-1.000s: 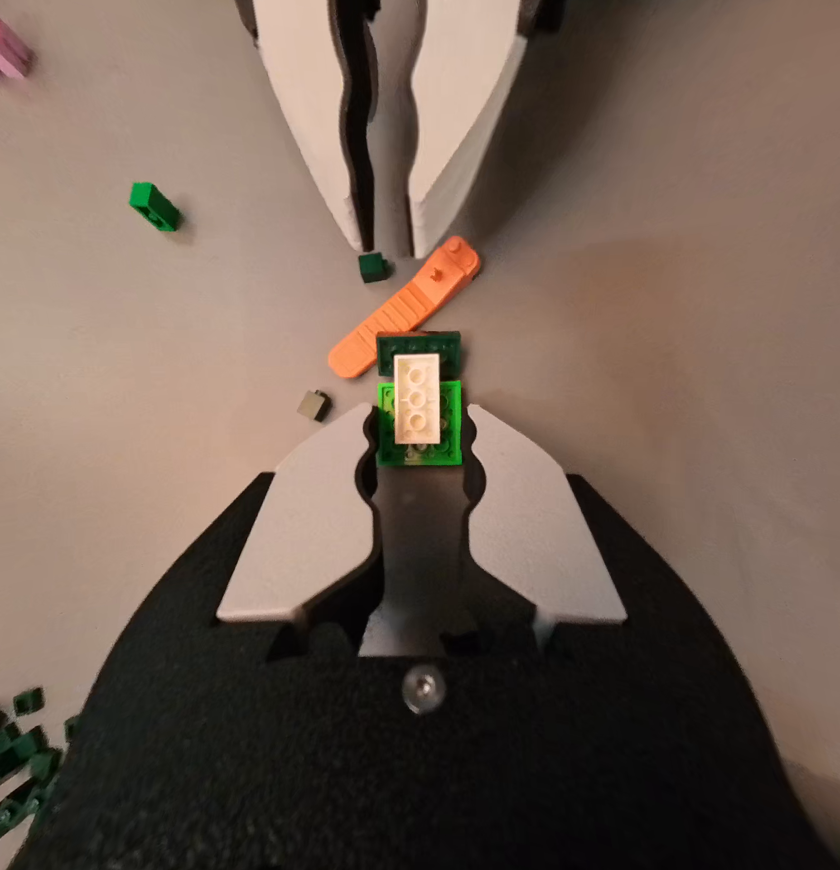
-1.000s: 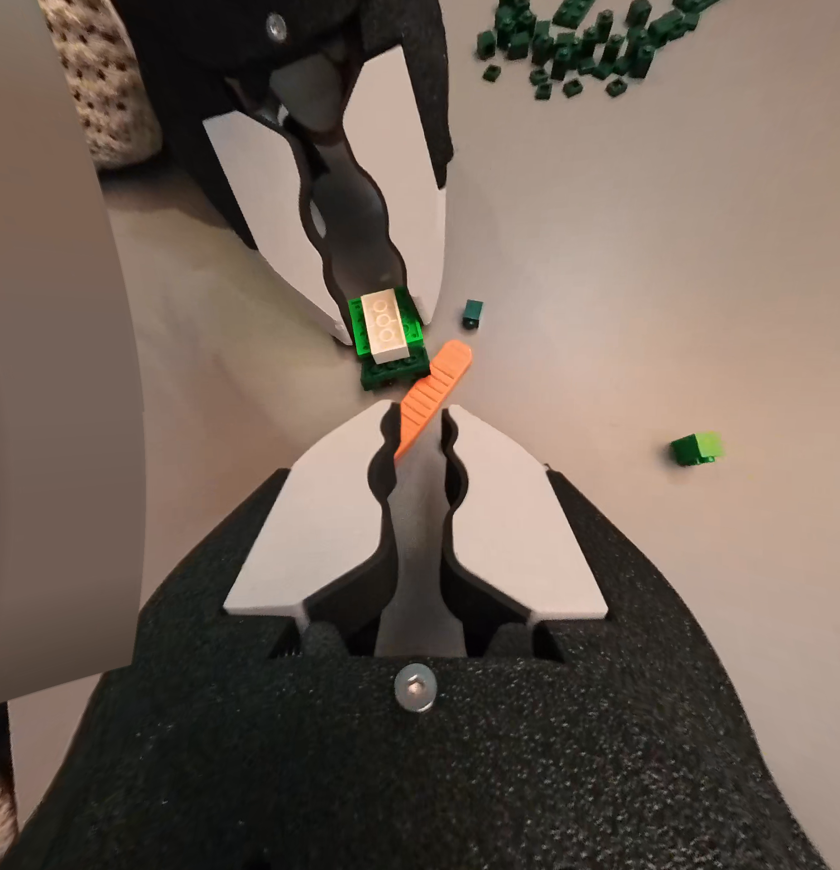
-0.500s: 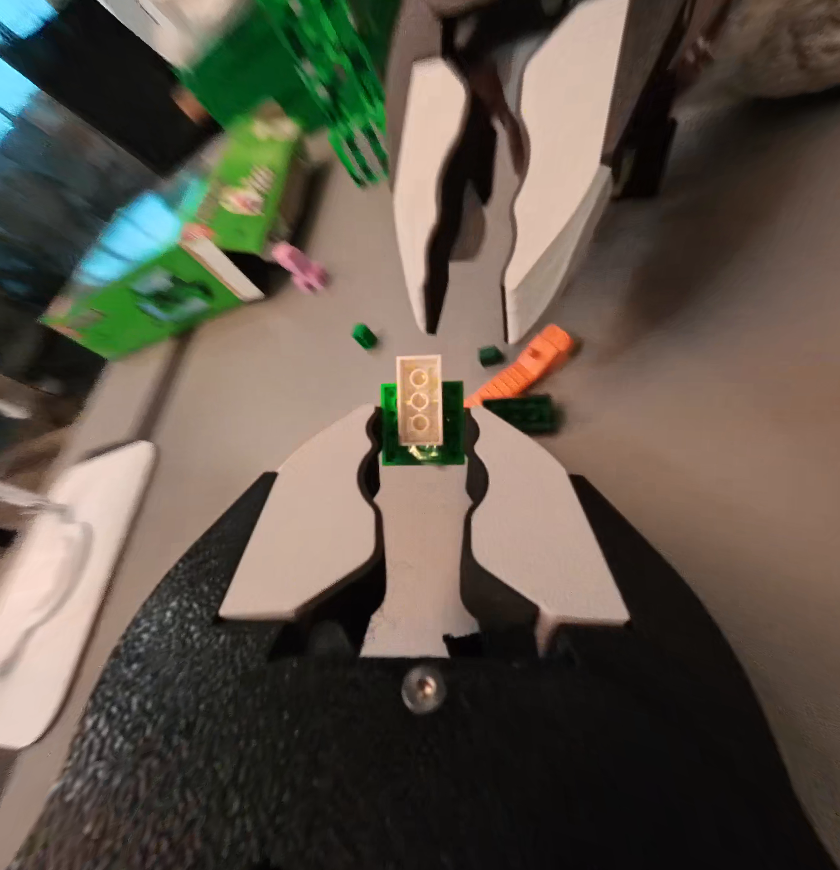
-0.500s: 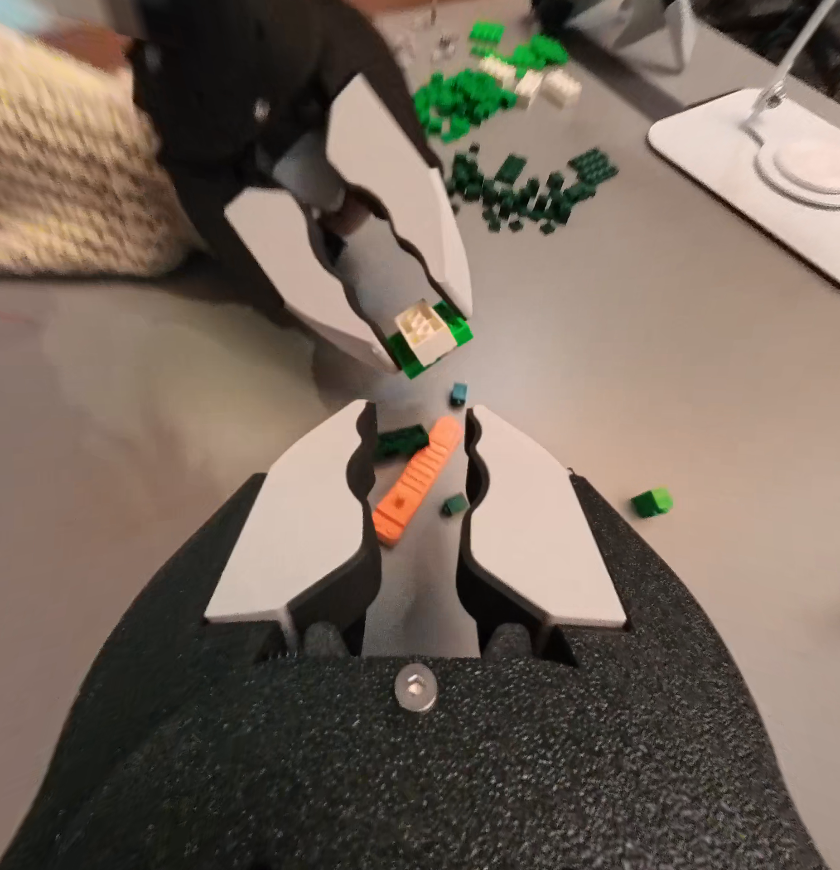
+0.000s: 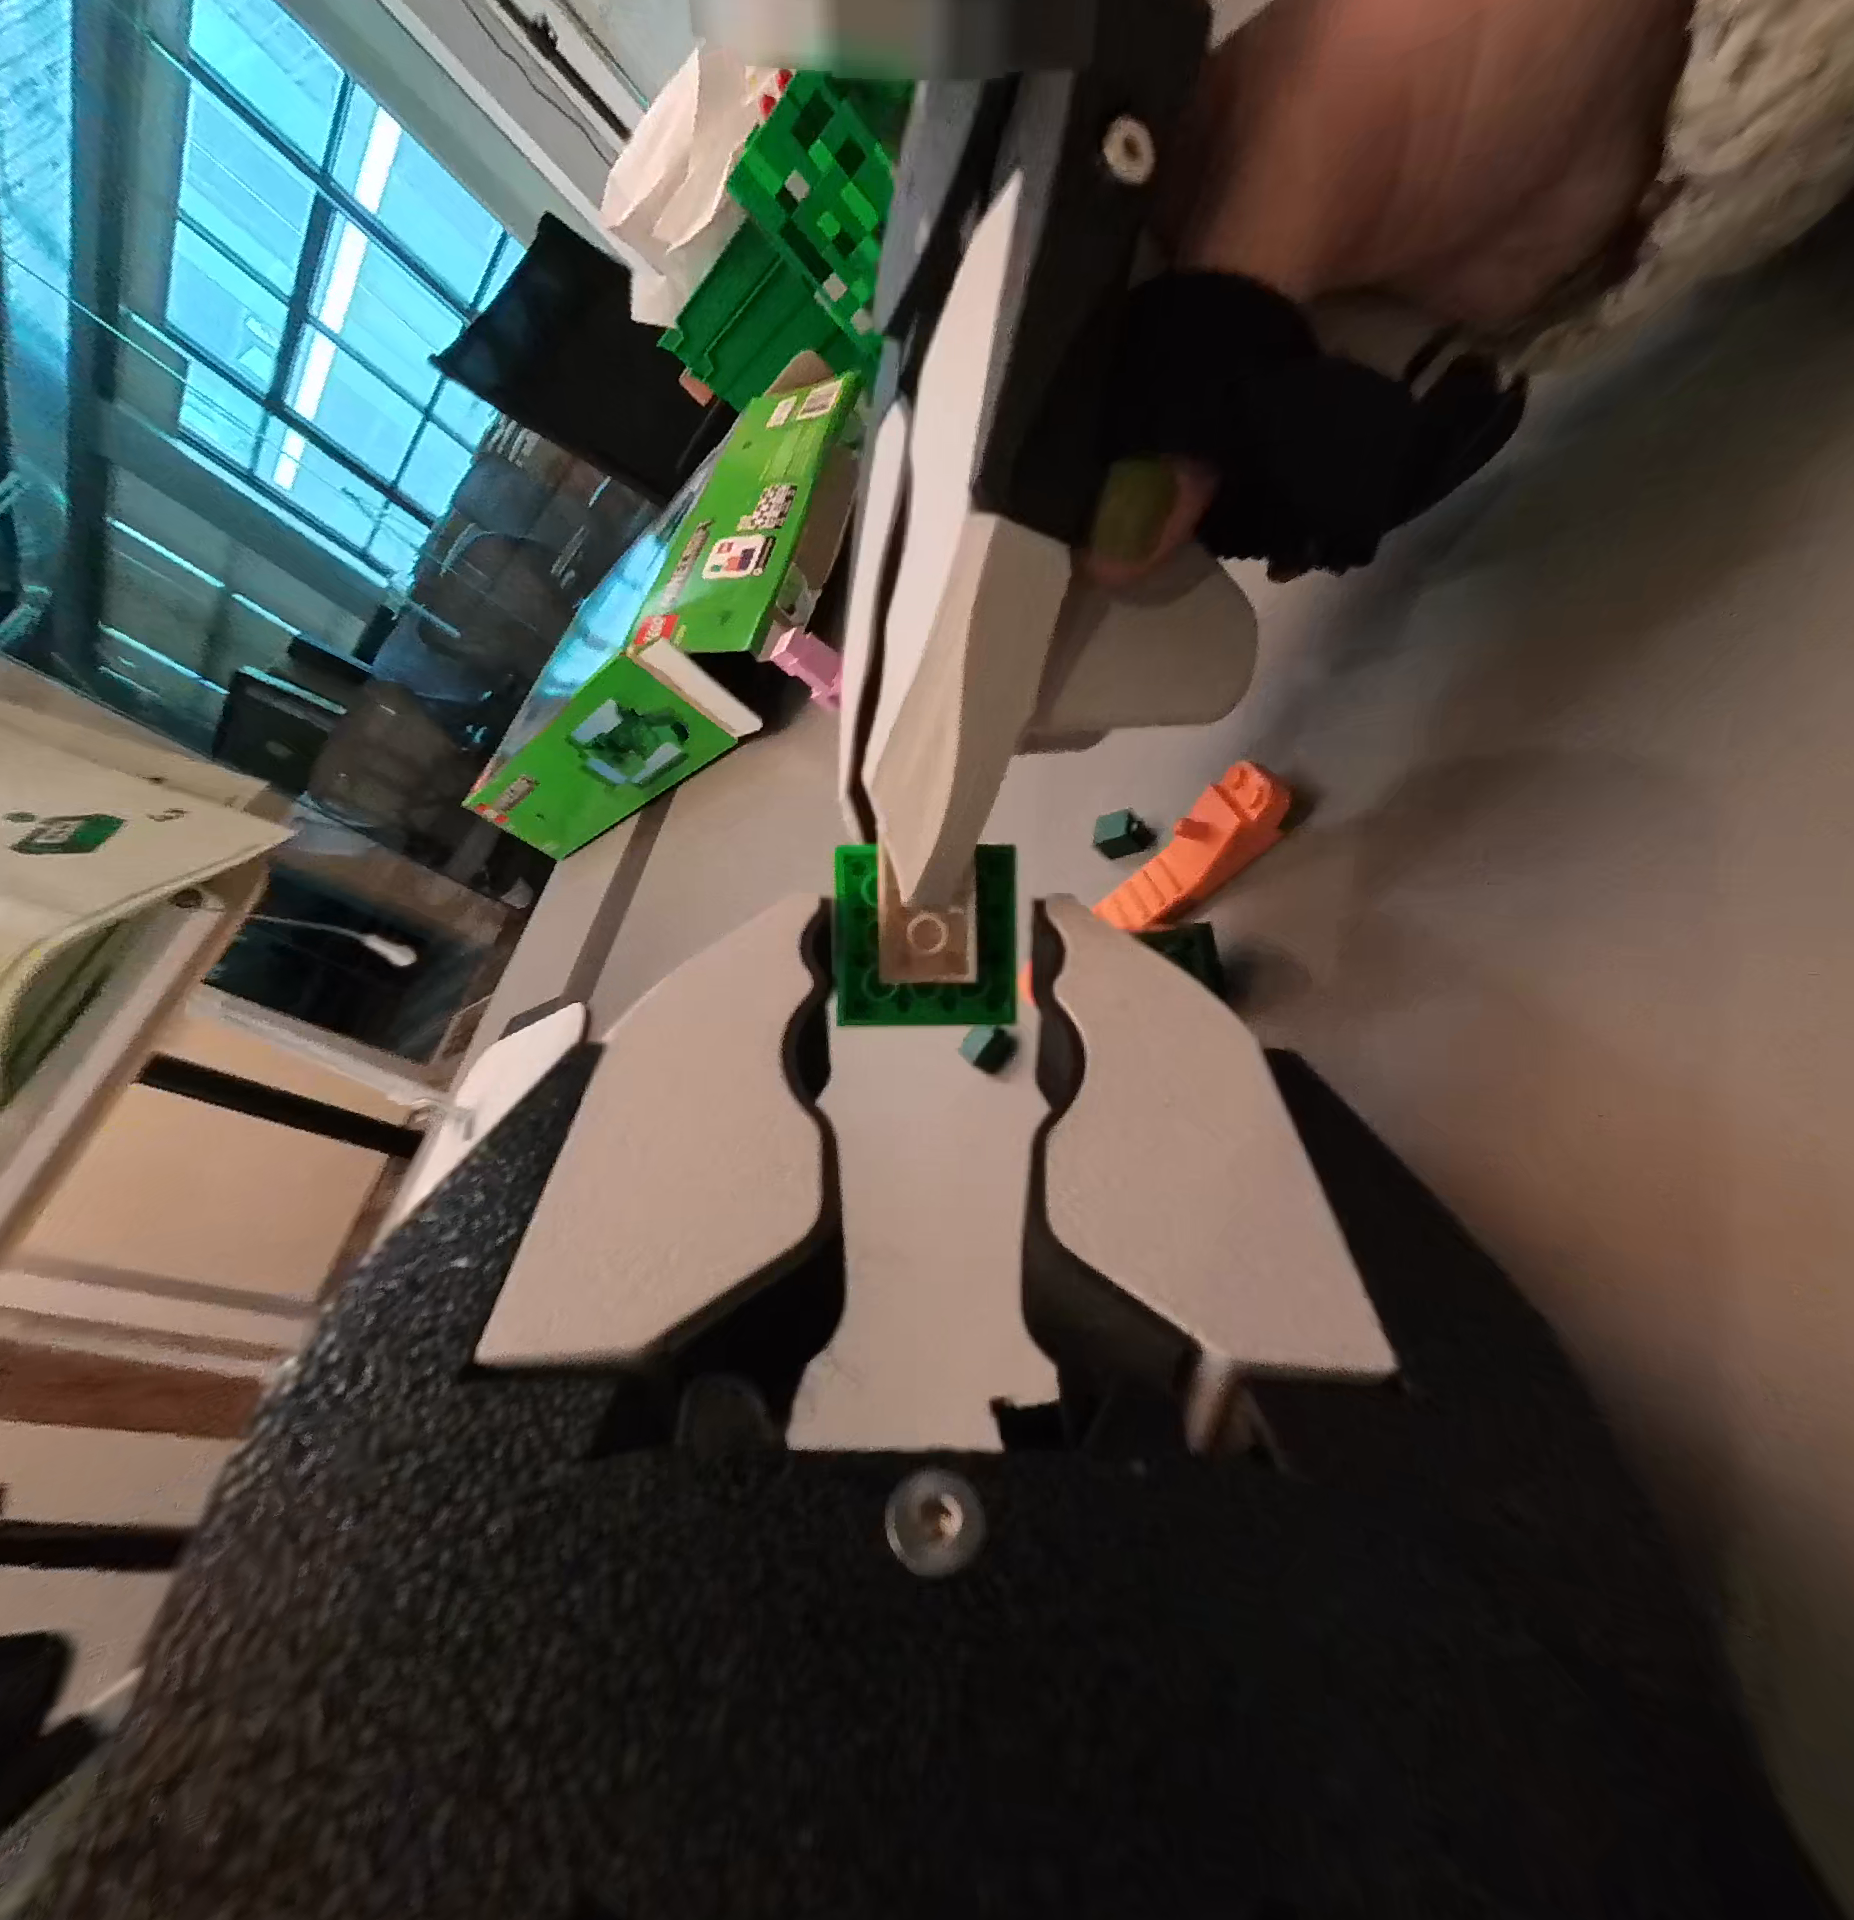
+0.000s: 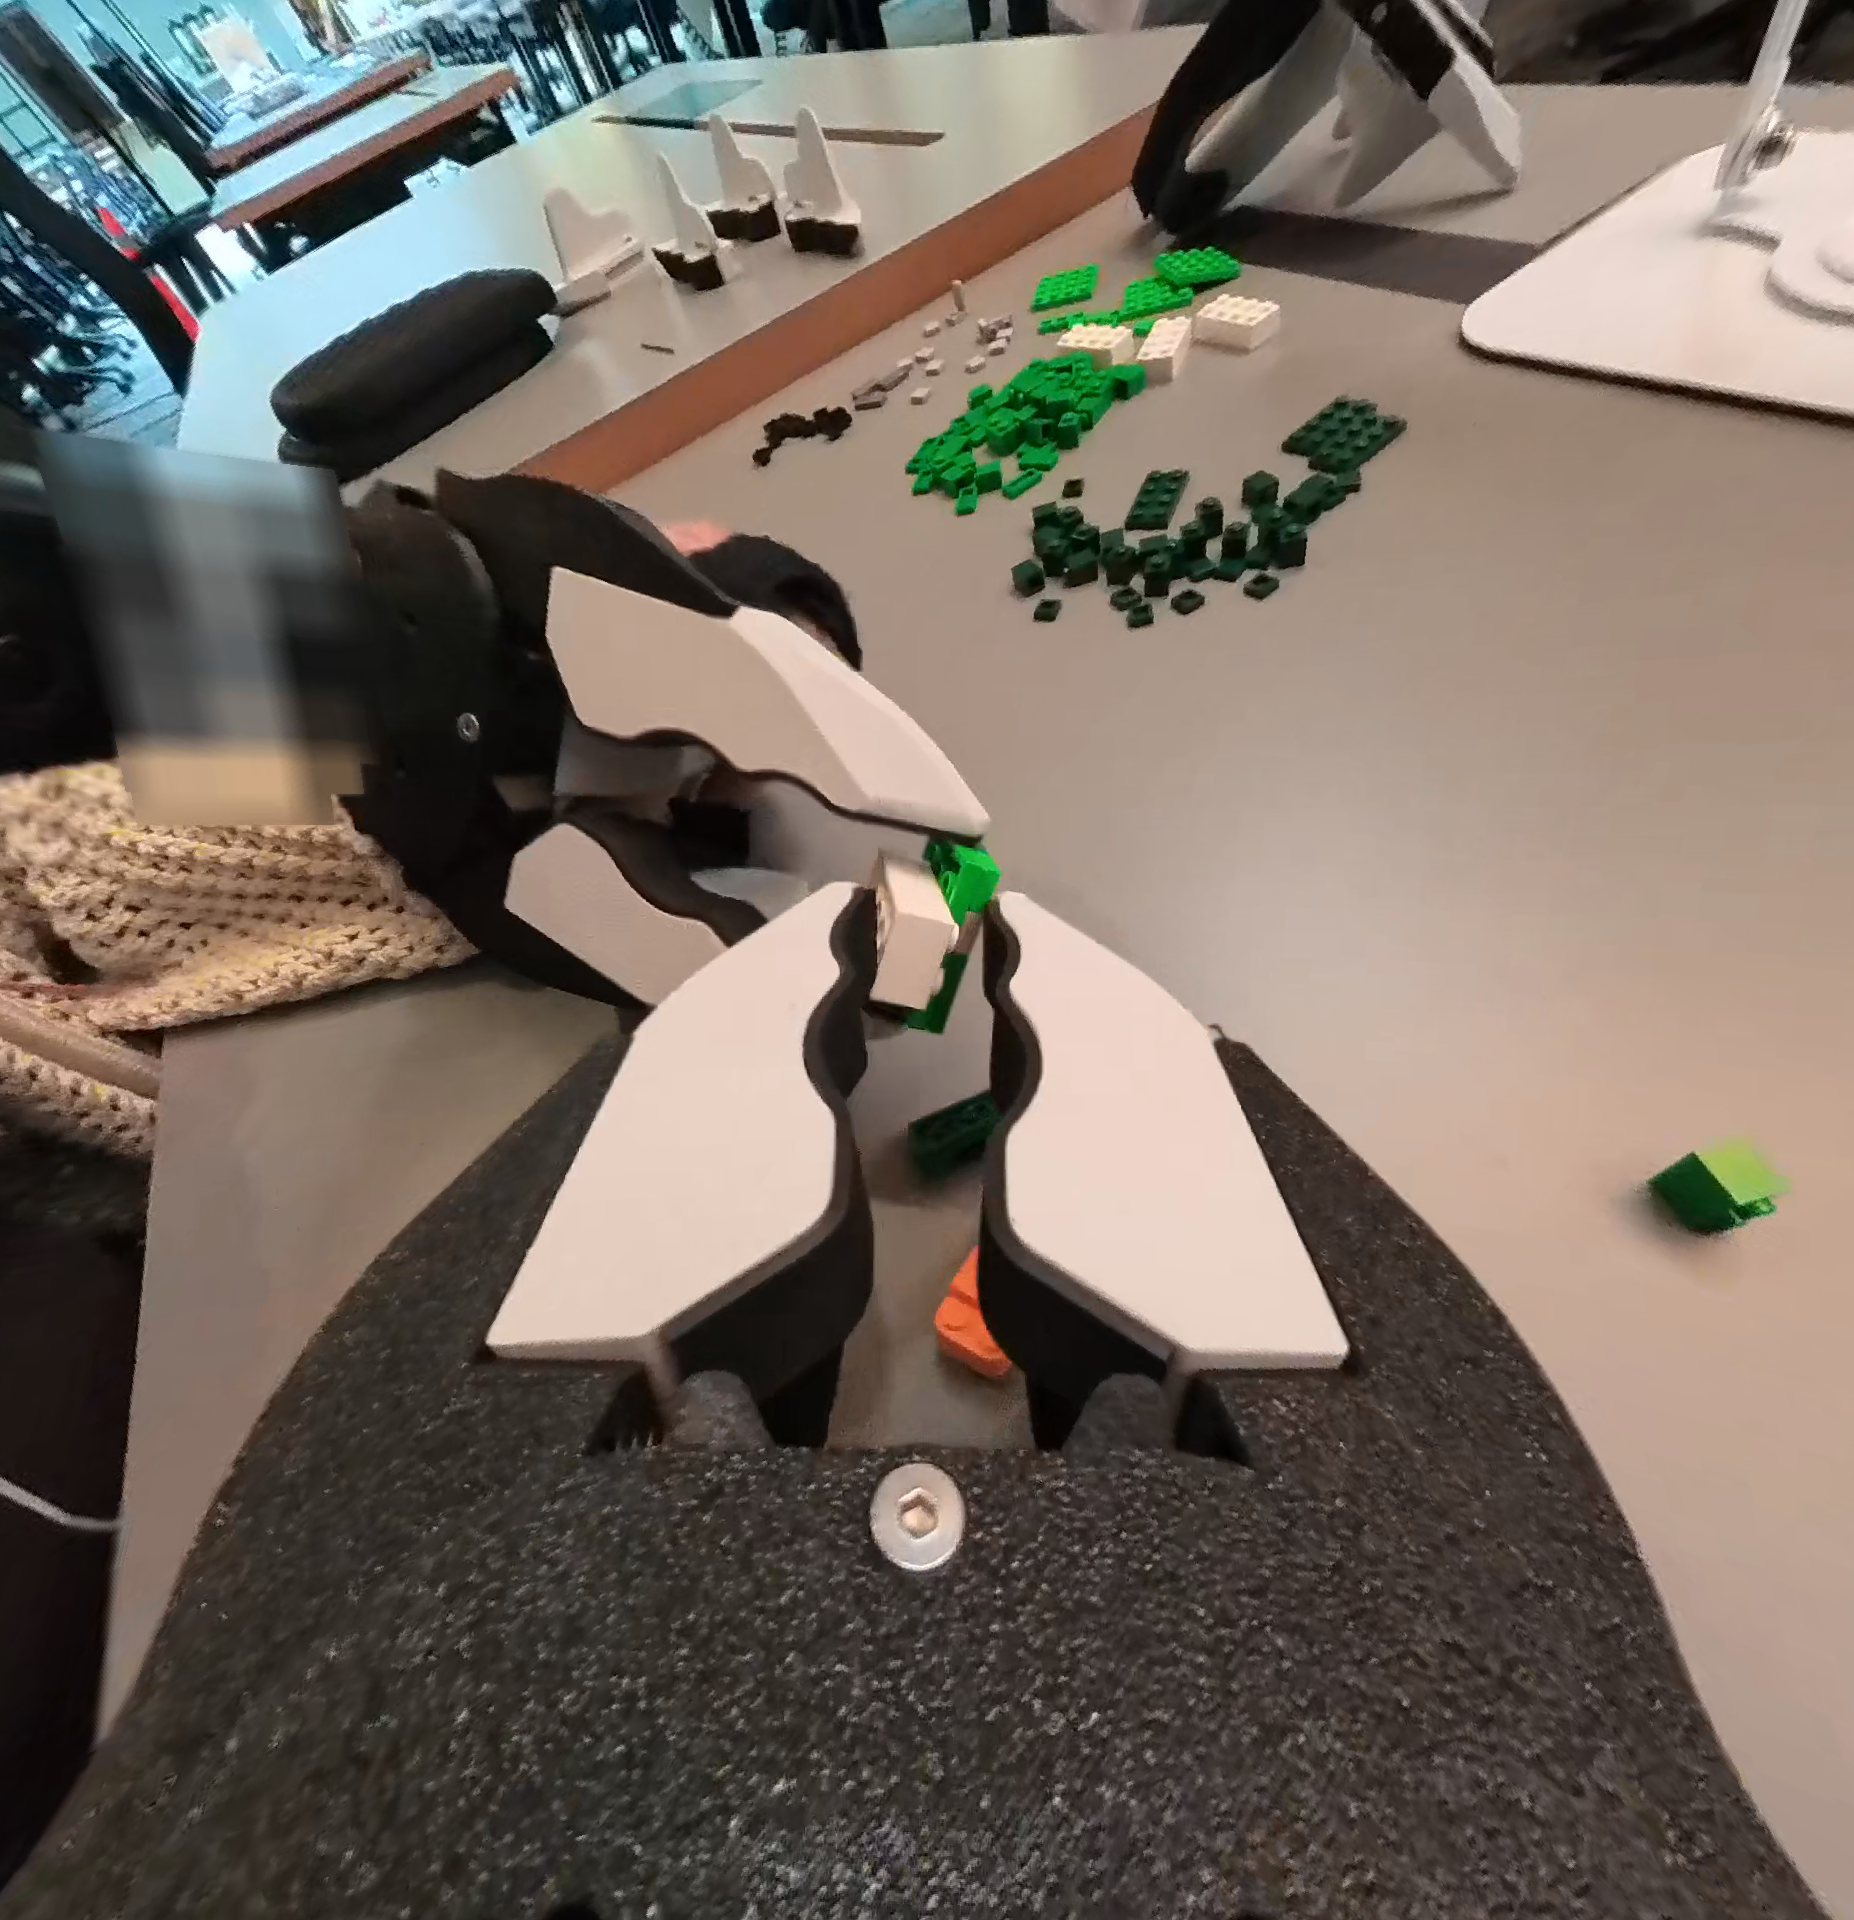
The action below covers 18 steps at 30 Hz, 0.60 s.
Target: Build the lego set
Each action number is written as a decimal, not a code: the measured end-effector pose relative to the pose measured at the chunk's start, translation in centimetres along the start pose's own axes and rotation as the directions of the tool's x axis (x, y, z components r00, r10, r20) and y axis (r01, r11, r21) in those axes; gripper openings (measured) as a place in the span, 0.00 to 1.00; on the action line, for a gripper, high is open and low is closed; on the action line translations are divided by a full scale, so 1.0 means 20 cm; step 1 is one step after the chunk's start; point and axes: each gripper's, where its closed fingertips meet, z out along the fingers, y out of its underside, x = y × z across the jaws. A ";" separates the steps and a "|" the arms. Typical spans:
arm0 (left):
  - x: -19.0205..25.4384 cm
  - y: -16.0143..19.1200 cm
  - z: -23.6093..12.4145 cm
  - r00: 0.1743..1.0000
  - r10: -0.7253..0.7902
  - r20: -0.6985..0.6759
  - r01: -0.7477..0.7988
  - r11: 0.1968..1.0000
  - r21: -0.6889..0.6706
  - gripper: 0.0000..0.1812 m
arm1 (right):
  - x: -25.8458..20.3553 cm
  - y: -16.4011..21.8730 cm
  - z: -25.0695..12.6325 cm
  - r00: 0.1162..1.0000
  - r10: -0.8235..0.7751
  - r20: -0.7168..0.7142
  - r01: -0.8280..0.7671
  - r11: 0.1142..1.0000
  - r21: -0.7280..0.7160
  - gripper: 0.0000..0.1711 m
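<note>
My left gripper [image 5: 928, 925] is shut on the edges of a bright green plate [image 5: 861, 971] with a white brick [image 5: 928, 940] on top, held above the table. My right gripper [image 6: 923, 914] comes in from across. Its fingers are closed over the white brick [image 6: 912, 945] and the back of the green plate [image 6: 967, 875], squeezing them together. In the left wrist view one right finger [image 5: 944, 769] covers most of the brick. A dark green plate [image 6: 954, 1132] and an orange brick separator [image 5: 1193, 852] lie on the table below.
Piles of bright green [image 6: 1016, 416], dark green [image 6: 1172, 551] and white bricks [image 6: 1203, 327] lie far right. A lone green brick [image 6: 1718, 1190] sits to the right. A white stand base [image 6: 1681, 301], a green box [image 5: 674, 644] and small dark bricks [image 5: 1120, 831] are nearby. My left and right fingertips are right by each other. Between my left fingertips and the orange brick separator [image 5: 1193, 852] there is roughly 5 cm.
My left gripper lifted the green plate and white brick off the dark green plate and tilted them. My right gripper rose from the separator and closed over the white brick.
</note>
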 end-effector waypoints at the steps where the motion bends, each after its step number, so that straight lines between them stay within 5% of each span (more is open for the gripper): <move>1: 0.00 -0.01 0.00 0.999 -0.033 -0.012 0.033 0.999 0.024 0.27 | 0.00 -0.01 -0.01 0.999 -0.032 0.001 0.032 0.999 0.024 0.11; 4: 0.02 -0.06 -0.03 0.985 -0.139 -0.105 0.151 0.982 0.116 0.37 | -0.03 -0.02 -0.04 0.975 -0.224 0.004 0.223 0.970 0.093 0.11; 9: 0.06 -0.07 -0.07 0.953 -0.203 -0.226 0.241 0.958 0.154 0.29 | -0.13 -0.04 -0.08 0.778 -0.620 -0.095 0.627 0.763 0.158 0.11; 13: 0.07 -0.11 -0.11 0.929 -0.224 -0.296 0.291 0.935 0.203 0.19 | -0.18 0.00 -0.06 0.702 -0.707 -0.087 0.710 0.688 0.148 0.11; 18: 0.10 -0.10 -0.12 0.904 -0.219 -0.368 0.308 0.930 0.203 0.12 | -0.19 0.02 -0.05 0.726 -0.687 -0.035 0.683 0.713 0.161 0.11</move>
